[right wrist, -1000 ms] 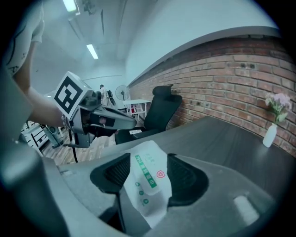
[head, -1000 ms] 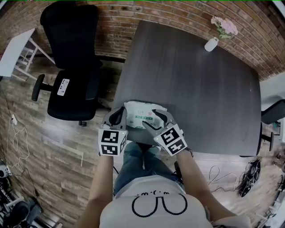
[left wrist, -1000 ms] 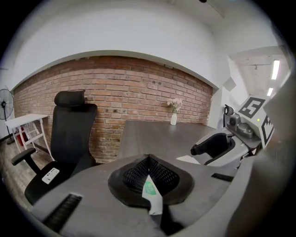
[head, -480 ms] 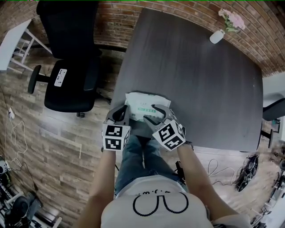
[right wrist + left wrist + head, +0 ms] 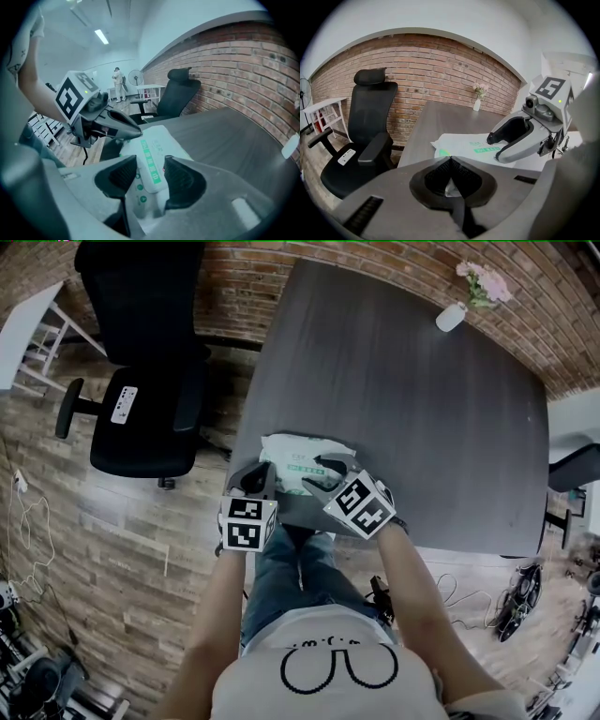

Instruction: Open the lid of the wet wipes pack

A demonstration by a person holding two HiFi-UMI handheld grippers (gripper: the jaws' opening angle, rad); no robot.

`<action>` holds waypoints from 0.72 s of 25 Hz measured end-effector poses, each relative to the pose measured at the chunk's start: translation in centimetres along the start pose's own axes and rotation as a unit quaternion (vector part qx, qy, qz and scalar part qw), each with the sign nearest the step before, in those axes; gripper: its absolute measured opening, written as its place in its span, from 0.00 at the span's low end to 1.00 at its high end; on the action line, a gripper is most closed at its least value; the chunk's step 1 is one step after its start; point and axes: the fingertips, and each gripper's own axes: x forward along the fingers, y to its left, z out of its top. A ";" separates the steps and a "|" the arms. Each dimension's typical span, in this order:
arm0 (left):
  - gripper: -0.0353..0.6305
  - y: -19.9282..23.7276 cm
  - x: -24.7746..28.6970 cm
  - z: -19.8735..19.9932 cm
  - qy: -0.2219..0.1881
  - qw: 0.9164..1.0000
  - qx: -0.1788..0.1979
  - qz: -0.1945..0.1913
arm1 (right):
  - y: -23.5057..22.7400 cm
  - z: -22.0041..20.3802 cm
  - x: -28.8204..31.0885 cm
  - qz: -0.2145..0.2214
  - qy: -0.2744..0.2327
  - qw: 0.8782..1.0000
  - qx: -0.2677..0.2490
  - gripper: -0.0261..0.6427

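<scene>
A person seated at a dark table works two hand-held grippers over a wet wipes pack, which lies flat near the table's near edge, directly in front of them. The right gripper points down at the pack with its jaws apart and closing. The lid, a raised pale panel with a green strip, sits between the pads, and neither pad presses on it yet. The left gripper sits at the pack's left near corner with its pads drawn together at the tips. A pale sliver shows in the gap behind them, and it cannot be told whether this is a pinched edge of the pack. The pack looks like a light, soft film pouch that would probably slide or buckle under a pull, so it likely needs holding down while the lid is raised. The lid appears stiffer than the film around it. Its free lip seems the best place to take hold, rather than its flat top, where the pads could slip.
</scene>
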 end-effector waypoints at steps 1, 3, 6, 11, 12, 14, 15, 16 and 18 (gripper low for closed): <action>0.05 0.0 0.0 0.0 0.003 1.000 0.003 0.002 | 0.0 0.0 0.0 0.005 0.002 1.000 0.000 0.30; 0.05 0.0 0.1 0.0 0.008 1.000 0.010 0.005 | -0.1 -0.1 0.1 0.013 0.007 1.000 -0.002 0.29; 0.05 0.1 0.0 -0.1 0.010 1.000 0.009 0.007 | -0.1 0.0 0.1 0.031 0.013 0.999 0.002 0.27; 0.05 0.0 0.0 -0.2 0.016 1.000 0.010 0.007 | 0.1 0.3 -0.4 0.050 0.017 0.999 0.011 0.25; 0.05 0.0 0.0 -0.2 0.017 1.000 0.010 0.007 | 0.1 0.4 -0.4 0.049 0.020 0.999 0.007 0.25; 0.05 -0.1 -0.1 -0.2 0.020 1.000 0.011 0.007 | 0.2 0.5 -0.5 0.042 0.024 0.999 -0.010 0.24; 0.05 -0.1 -0.1 -0.2 0.021 1.000 0.010 0.007 | 0.3 0.6 -0.6 0.038 0.025 0.999 -0.019 0.24; 0.05 -0.1 -0.1 -0.2 0.022 1.000 0.010 0.007 | 0.4 0.8 -0.7 0.035 0.026 0.999 -0.029 0.23; 0.05 -0.1 -0.2 -0.1 0.024 1.000 0.007 0.005 | 0.7 1.3 -0.9 0.034 0.027 0.998 -0.045 0.21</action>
